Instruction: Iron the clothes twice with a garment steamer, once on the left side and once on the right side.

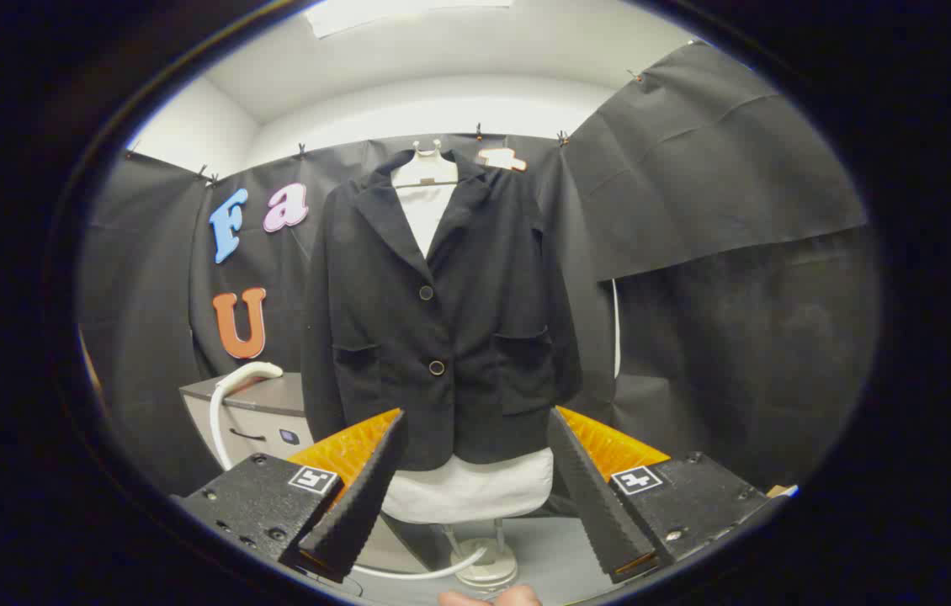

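Black wool-like fabric makes up the blazer that hangs in the centre of the frame, buttoned shut with two round buttons down its front. It has notched lapels and a patch pocket on each side. It is dressed over a white mannequin torso, whose chest shows in the neckline and whose lower edge pokes out under the hem. A thin stand with a round base holds the torso up.

At the lower left of the frame, behind the blazer's sleeve, a grey cabinet carries a white curved handle and hose, most likely the garment steamer; its body is hidden and hard to make out. More white hose curves on the floor by the base.

At the bottom of the frame the gripper has its two fingers spread wide apart, holding nothing, with the blazer's hem seen between and beyond them. A fingertip of the person's hand is cut off at the bottom edge.
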The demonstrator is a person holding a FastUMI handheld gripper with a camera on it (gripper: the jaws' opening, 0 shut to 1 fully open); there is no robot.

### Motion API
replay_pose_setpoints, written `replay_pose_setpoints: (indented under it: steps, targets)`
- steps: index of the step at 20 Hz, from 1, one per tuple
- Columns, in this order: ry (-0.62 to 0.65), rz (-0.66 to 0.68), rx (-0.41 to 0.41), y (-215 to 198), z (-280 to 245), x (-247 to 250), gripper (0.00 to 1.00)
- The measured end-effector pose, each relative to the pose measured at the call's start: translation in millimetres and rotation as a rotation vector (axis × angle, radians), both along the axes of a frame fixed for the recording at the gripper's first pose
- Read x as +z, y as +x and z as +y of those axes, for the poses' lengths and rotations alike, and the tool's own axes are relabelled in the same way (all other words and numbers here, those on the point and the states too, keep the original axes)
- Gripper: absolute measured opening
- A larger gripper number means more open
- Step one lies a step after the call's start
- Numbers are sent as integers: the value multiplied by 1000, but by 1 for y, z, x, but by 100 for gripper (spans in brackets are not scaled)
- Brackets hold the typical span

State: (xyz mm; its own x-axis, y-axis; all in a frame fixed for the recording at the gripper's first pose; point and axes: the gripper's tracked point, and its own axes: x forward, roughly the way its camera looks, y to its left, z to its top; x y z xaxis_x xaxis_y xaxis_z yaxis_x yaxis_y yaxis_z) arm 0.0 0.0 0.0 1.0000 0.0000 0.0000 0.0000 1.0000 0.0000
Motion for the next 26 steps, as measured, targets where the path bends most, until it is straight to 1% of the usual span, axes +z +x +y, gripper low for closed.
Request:
replay_pose_setpoints:
  steps: [9, 15, 21, 26]
  targets:
    - [-39, -4, 65, -3, 14, 3, 100]
    - [-69, 4, 58, -4, 23, -1, 100]
    - [-85, 8, 17, -18, 38, -9, 100]
    - [-94, 24, 8, -25, 76, -20, 100]
